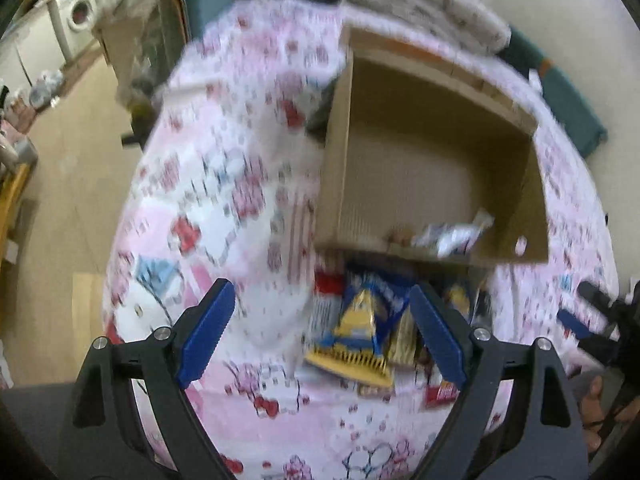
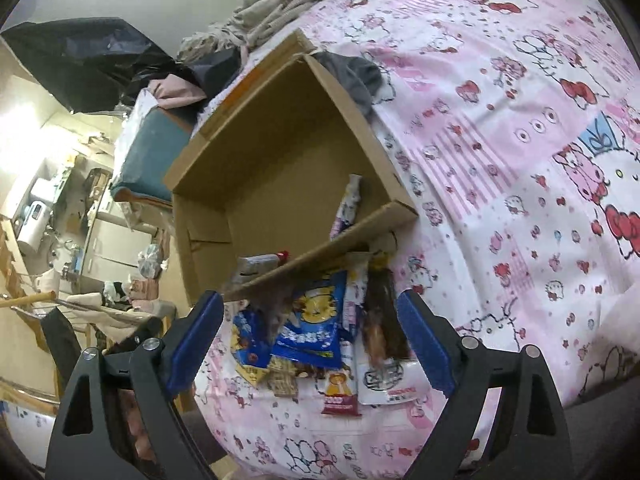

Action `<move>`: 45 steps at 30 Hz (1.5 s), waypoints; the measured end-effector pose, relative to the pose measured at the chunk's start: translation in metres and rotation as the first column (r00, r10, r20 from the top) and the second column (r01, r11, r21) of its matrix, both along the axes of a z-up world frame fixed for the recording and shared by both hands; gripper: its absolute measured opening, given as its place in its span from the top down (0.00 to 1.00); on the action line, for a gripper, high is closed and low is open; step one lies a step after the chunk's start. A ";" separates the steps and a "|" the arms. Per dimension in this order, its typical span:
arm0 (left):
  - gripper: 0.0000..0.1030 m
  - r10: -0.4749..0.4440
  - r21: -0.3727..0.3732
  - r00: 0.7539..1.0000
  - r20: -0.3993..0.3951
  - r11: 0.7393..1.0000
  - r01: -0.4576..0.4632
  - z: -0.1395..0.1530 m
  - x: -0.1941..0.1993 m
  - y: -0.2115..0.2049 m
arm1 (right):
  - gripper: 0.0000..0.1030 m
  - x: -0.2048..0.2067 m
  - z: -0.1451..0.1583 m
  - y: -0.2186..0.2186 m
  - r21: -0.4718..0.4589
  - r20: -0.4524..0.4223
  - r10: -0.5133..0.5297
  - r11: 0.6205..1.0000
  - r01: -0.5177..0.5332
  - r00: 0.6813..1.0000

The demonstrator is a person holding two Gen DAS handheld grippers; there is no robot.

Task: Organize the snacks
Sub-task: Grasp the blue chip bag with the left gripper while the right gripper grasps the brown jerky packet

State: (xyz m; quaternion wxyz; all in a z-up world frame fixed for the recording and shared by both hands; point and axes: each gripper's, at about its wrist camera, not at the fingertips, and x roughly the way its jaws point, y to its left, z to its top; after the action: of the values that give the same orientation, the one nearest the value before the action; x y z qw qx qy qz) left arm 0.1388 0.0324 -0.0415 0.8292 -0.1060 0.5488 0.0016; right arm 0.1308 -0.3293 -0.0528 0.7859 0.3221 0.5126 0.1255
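Both grippers, left gripper [image 1: 320,336] and right gripper [image 2: 310,340], hover with jaws wide over the snack pile [image 2: 320,336]; overlapping slippery packets could slide off the bed [image 2: 500,120] instead of reaching the cardboard box [image 2: 208,184].

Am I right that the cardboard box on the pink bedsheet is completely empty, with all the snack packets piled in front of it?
Not quite. The cardboard box already holds a couple of wrapped snacks, as the right wrist view shows. The other snack packets do lie piled before it on the pink bedsheet.
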 end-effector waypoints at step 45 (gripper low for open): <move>0.77 0.006 0.032 0.992 -0.122 0.999 -0.002 -0.019 -0.049 -0.018 | 0.44 0.020 -0.080 0.057 -0.363 -0.338 0.141 0.893 -0.267 0.931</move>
State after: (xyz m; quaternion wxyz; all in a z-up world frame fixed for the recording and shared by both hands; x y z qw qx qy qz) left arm 0.0896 0.0147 -0.0610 0.7956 -0.0933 0.5984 0.0184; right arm 0.1507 -0.2728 -0.1331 0.7294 0.1125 0.6730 0.0490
